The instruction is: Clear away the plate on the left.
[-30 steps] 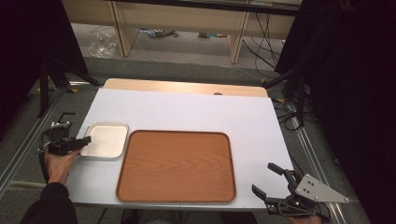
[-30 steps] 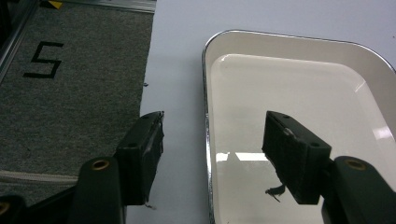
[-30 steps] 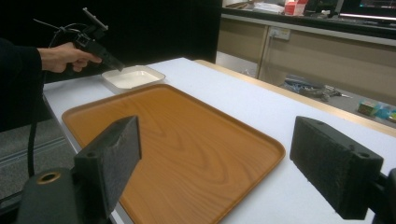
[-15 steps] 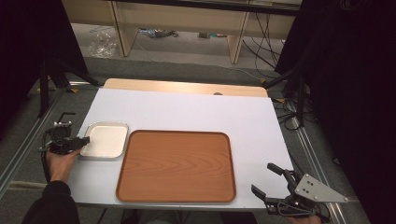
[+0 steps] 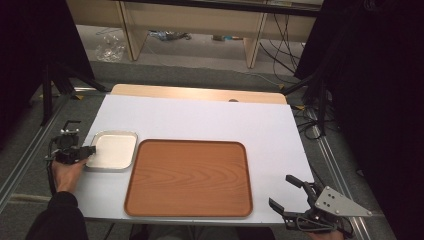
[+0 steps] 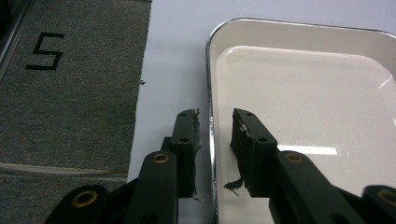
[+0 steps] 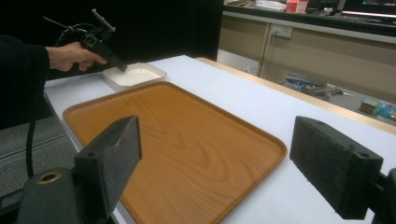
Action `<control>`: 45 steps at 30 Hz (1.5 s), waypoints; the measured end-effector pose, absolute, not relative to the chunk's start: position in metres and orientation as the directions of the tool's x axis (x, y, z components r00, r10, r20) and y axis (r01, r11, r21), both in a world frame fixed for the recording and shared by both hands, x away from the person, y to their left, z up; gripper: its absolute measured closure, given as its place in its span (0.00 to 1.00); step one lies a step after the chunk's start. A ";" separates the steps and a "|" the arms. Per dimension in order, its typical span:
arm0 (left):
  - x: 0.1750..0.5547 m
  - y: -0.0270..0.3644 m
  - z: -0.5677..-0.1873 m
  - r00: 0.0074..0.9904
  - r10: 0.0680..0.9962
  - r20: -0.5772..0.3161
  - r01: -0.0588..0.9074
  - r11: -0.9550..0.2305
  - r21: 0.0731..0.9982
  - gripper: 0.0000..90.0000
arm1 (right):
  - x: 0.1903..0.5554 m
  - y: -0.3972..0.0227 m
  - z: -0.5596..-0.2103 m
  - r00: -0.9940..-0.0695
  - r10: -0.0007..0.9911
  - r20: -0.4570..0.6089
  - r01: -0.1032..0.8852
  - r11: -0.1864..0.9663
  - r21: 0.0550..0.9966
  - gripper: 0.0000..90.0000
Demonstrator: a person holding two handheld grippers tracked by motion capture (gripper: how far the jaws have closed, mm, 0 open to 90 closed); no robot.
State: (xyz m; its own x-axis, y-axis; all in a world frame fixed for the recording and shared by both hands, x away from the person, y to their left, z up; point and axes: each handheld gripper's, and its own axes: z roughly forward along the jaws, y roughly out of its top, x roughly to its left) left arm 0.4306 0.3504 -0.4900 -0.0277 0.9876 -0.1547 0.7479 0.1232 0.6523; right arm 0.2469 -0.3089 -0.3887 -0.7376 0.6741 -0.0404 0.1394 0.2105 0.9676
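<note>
From above, the left gripper (image 5: 89, 149) sits at the near-left rim of the small white dish (image 5: 112, 150), which lies on the white table (image 5: 210, 117) just left of the big wooden tray (image 5: 189, 177), with no more than a sliver of table between the two. The right gripper (image 5: 292, 197) waits at the table's near right corner, jaws spread wide and holding nothing.

On to the left gripper view: the two black jaws straddle the white dish's (image 6: 299, 93) rim, one pad outside on the table, one inside over the floor of the dish. They have just been closing, yet a gap shows on each side of the rim, so no pinch yet. The step in hand looks like taking hold of the rim; to do it well, the jaws should close squarely across the lip (that chrome-bright edge looks thin and slick) and seat deep enough that the dish will not pivot when lifted. The dish is smooth, glossy, shallow, with rounded corners; the pads (image 6: 250, 149) look rough and frayed.

The right gripper view looks across the wooden tray (image 7: 187, 140), matt, wood-grained, low-lipped, between its own two foam-faced jaws standing far apart, to the left gripper (image 7: 119, 65) tipped down at the white dish (image 7: 135, 74).
</note>
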 end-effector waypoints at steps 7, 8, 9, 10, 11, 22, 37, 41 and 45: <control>0.434 0.352 -0.491 -0.007 0.984 -0.177 0.746 0.123 0.654 0.84 | 0.247 -0.308 -0.389 -0.739 0.672 -0.038 0.140 0.209 0.968 0.20; 0.434 0.352 -0.491 -0.006 0.984 -0.178 0.746 0.123 0.654 0.84 | 0.247 -0.308 -0.389 -0.739 0.672 -0.038 0.140 0.209 0.968 0.20; 0.435 0.352 -0.491 -0.008 0.983 -0.183 0.747 0.128 0.653 0.84 | 0.247 -0.309 -0.389 -0.735 0.676 -0.043 0.142 0.216 0.966 0.20; 0.435 0.353 -0.491 -0.015 0.982 -0.187 0.746 0.136 0.652 0.84 | 0.247 -0.309 -0.389 -0.734 0.678 -0.045 0.142 0.217 0.966 0.20; 0.434 0.353 -0.490 -0.019 0.982 -0.186 0.748 0.137 0.649 0.86 | 0.247 -0.309 -0.389 -0.738 0.674 -0.043 0.137 0.212 0.968 0.20; 0.430 0.358 -0.488 -0.021 0.971 -0.239 0.719 0.180 0.671 0.96 | 0.248 -0.310 -0.388 -0.732 0.678 -0.067 0.117 0.222 0.968 0.20; 0.424 0.364 -0.475 -0.008 0.961 -0.277 0.645 0.216 0.733 0.99 | 0.248 -0.310 -0.388 -0.728 0.682 -0.067 0.116 0.220 0.969 0.20; 0.422 0.366 -0.470 -0.012 0.957 -0.290 0.626 0.233 0.744 0.99 | 0.248 -0.310 -0.388 -0.727 0.683 -0.069 0.114 0.220 0.969 0.20; 0.422 0.365 -0.466 -0.005 0.955 -0.295 0.617 0.236 0.751 0.98 | 0.247 -0.310 -0.388 -0.731 0.679 -0.058 0.129 0.222 0.966 0.20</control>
